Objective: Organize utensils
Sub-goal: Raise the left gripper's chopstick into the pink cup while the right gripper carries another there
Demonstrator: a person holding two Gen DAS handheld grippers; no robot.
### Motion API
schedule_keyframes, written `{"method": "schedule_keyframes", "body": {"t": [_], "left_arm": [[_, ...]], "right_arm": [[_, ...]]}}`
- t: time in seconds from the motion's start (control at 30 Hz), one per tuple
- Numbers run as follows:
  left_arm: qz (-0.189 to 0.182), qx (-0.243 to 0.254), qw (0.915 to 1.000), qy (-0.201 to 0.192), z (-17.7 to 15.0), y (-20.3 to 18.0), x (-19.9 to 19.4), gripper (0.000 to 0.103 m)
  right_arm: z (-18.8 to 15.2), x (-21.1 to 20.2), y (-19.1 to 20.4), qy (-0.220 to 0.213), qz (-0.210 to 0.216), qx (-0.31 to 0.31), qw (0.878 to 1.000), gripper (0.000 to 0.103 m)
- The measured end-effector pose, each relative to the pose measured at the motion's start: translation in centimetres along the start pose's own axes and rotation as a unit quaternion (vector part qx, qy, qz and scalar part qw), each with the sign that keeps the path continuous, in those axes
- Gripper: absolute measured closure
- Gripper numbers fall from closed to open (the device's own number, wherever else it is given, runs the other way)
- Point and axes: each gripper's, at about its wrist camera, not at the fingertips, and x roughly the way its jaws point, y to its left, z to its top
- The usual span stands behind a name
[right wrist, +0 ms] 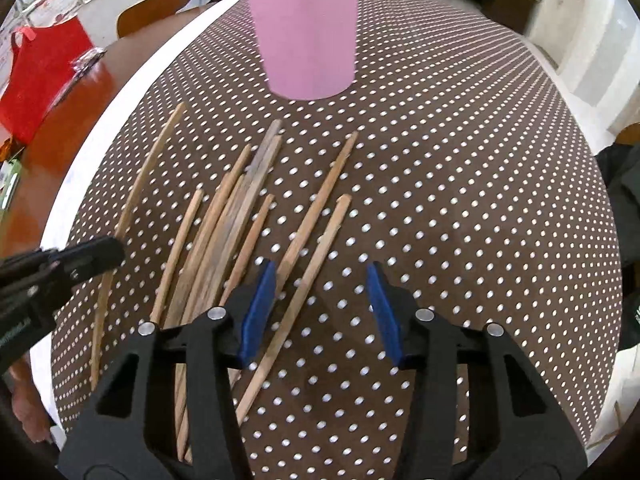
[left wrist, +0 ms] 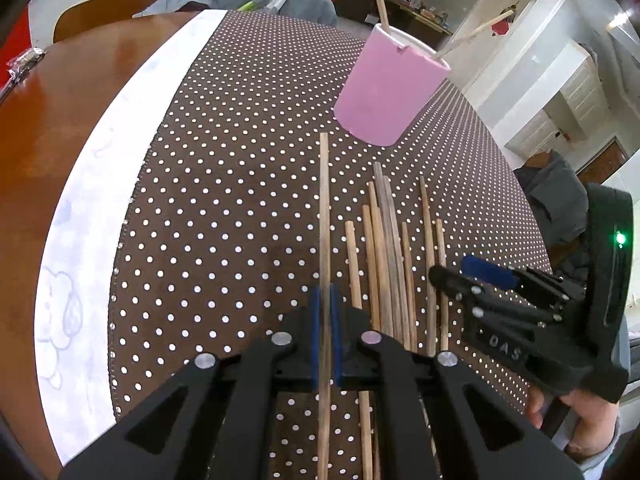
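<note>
Chopsticks lying loose on a dotted tablecloth (right wrist: 460, 152), pink cup (right wrist: 306, 28) at the far side.

The left gripper (left wrist: 325, 332) is clamped on one chopstick (left wrist: 324, 216), left of the pile (right wrist: 240, 216). The right gripper (right wrist: 320, 304) stands half wide and empty, with the rightmost stick (right wrist: 308, 280) between its pads. It is best to centre this stick before closing, then carry each one upright to the cup.

Light was bright and even; fisheye bending curved the edges, corners vignetted black, and the right view was slightly motion-blurred.
</note>
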Motion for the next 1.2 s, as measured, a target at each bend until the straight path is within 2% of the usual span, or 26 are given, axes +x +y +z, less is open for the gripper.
{"method": "schedule_keyframes", "body": {"t": [0.23, 0.43, 0.53, 0.63, 0.7, 0.87, 0.97, 1.1, 1.2], "left_arm": [[-0.004, 0.006, 1.0, 0.0, -0.1, -0.6, -0.2, 0.097], [-0.009, 0.005, 0.9999, 0.002, -0.2, -0.9, -0.2, 0.097], [-0.01, 0.008, 0.9999, 0.002, -0.3, -1.2, -0.3, 0.098], [-0.011, 0.01, 0.9999, 0.0, -0.3, -1.3, -0.6, 0.097], [-0.01, 0.01, 0.9999, -0.002, -0.3, -1.4, -0.8, 0.097], [-0.013, 0.014, 0.9998, -0.007, -0.2, -1.8, -1.3, 0.097], [-0.018, 0.017, 0.9996, -0.015, -0.1, -2.3, -1.8, 0.098], [-0.035, 0.025, 0.9983, -0.04, 0.0, -3.1, -3.0, 0.098], [-0.056, 0.038, 0.9951, -0.073, 0.1, -4.0, -4.3, 0.098]], "right_arm": [[-0.6, -0.3, -1.0, 0.016, 0.02, 0.006, 1.0, 0.065], [-1.8, -1.1, -0.3, 0.017, -0.004, -0.006, 1.0, 0.066], [-2.4, -0.8, 1.5, 0.015, -0.03, -0.03, 0.999, 0.068], [-2.2, -0.7, 2.1, 0.015, -0.036, -0.04, 0.998, 0.077], [-2.1, -0.8, 1.9, 0.015, -0.038, -0.037, 0.998, 0.089], [-2.3, -1.3, -0.8, 0.011, 0.003, -0.005, 1.0, 0.097], [-2.7, -1.9, -1.9, -0.002, 0.015, 0.007, 1.0, 0.098], [-3.6, -3.5, -4.7, -0.031, 0.04, 0.027, 0.998, 0.098], [-3.7, -5.7, -6.3, -0.072, 0.063, 0.041, 0.995, 0.098]]}}
